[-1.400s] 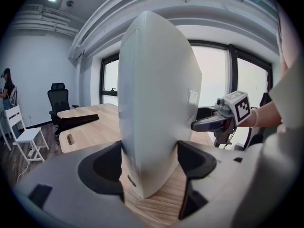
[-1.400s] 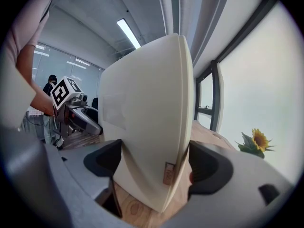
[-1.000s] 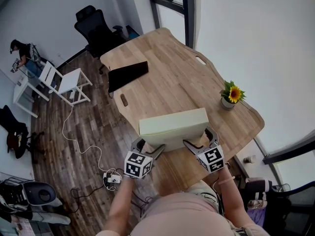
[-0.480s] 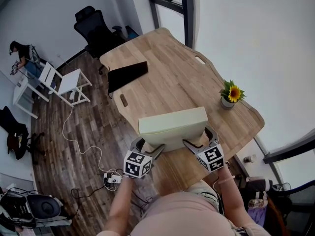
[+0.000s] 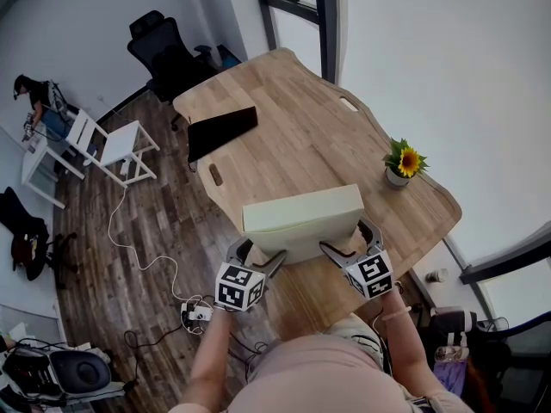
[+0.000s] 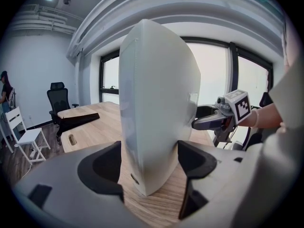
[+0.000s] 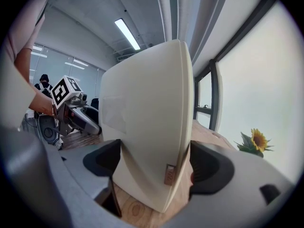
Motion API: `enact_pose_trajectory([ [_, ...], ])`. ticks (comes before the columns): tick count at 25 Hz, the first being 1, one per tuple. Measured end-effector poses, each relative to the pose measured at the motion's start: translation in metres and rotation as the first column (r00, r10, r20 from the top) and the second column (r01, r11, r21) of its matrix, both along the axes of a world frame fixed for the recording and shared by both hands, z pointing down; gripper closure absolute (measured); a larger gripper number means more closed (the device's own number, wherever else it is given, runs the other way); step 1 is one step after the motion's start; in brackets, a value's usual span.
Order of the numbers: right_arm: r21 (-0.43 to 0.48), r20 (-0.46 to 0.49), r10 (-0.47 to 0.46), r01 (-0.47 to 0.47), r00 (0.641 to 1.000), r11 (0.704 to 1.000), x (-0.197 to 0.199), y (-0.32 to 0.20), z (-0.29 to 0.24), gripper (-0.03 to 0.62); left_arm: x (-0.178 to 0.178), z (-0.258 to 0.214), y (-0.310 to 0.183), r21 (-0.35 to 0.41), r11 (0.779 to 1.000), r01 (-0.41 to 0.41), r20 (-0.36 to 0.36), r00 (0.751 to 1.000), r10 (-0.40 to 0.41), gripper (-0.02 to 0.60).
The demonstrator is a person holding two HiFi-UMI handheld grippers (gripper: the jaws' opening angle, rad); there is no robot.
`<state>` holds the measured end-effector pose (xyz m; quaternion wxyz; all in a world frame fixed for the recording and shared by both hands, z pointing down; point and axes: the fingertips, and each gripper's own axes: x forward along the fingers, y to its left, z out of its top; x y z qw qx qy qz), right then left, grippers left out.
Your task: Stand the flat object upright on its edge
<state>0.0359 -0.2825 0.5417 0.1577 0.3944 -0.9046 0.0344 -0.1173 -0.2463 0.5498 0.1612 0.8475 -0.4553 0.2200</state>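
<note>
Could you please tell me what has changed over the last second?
Nothing visibly changed. The cream box still stands on its long edge on the table, with the left gripper clamped on its left end and the right gripper on its right end.

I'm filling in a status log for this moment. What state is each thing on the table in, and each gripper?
Flat cream box: upright on its long edge on the table.
Left gripper: shut on the box's left end.
Right gripper: shut on the box's right end.
Sunflower pot: upright, apart from the box.
Black slab: lying at the table's far end, untouched.
</note>
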Motion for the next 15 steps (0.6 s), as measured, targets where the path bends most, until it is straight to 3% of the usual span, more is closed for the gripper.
enact_pose_trajectory([
  [15, 0.001, 0.024, 0.051, -0.051, 0.998, 0.999, 0.010, 0.006, -0.008, 0.149, -0.008, -0.004, 0.007, 0.014, 1.000, 0.012, 0.007, 1.000, -0.012, 0.245],
])
